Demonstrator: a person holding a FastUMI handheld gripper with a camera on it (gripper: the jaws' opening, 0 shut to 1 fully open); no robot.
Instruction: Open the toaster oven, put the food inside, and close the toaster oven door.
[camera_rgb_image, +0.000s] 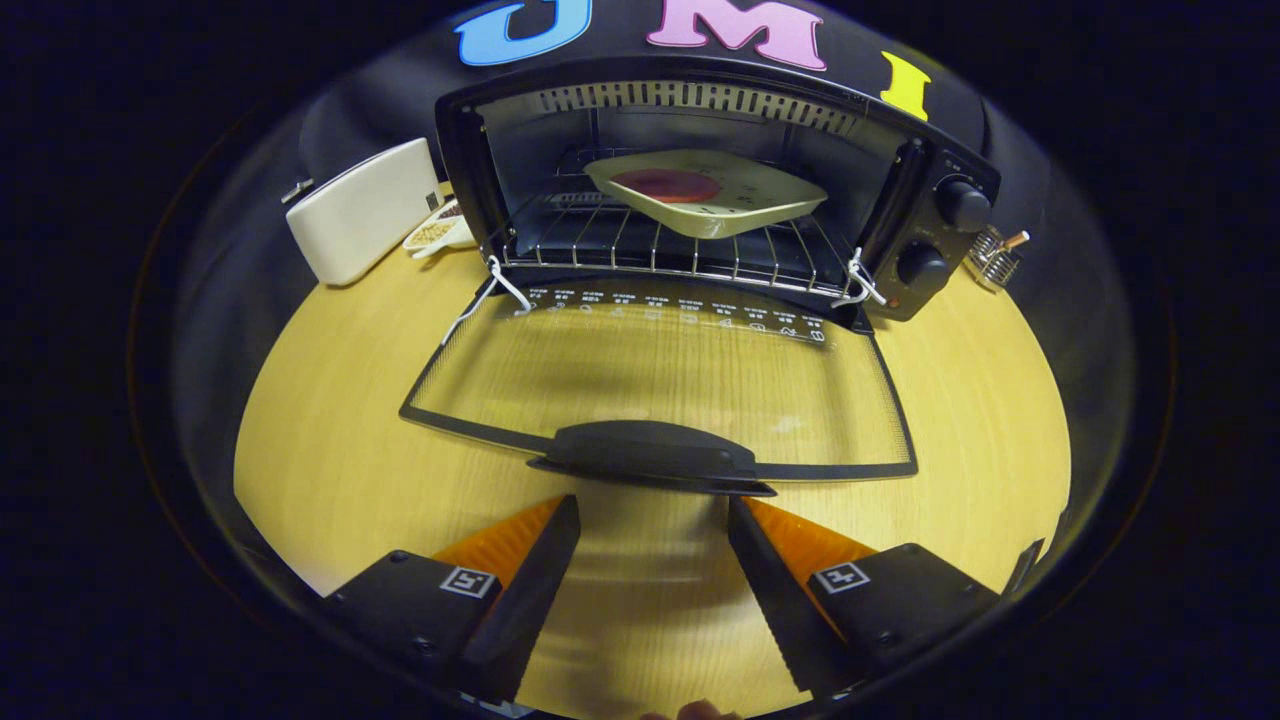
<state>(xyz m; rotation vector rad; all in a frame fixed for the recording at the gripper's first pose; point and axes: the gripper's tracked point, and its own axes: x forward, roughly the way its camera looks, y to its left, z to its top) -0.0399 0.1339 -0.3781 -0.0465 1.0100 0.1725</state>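
The claw (652, 525) is spread apart and empty, low over the worktop (330, 450), just short of the door handle (650, 455). Ahead, the door (660, 385) lies fully down; beyond it the plate (705, 192) of food sits on the oven (700, 180) rack. Only closing the door seems left.
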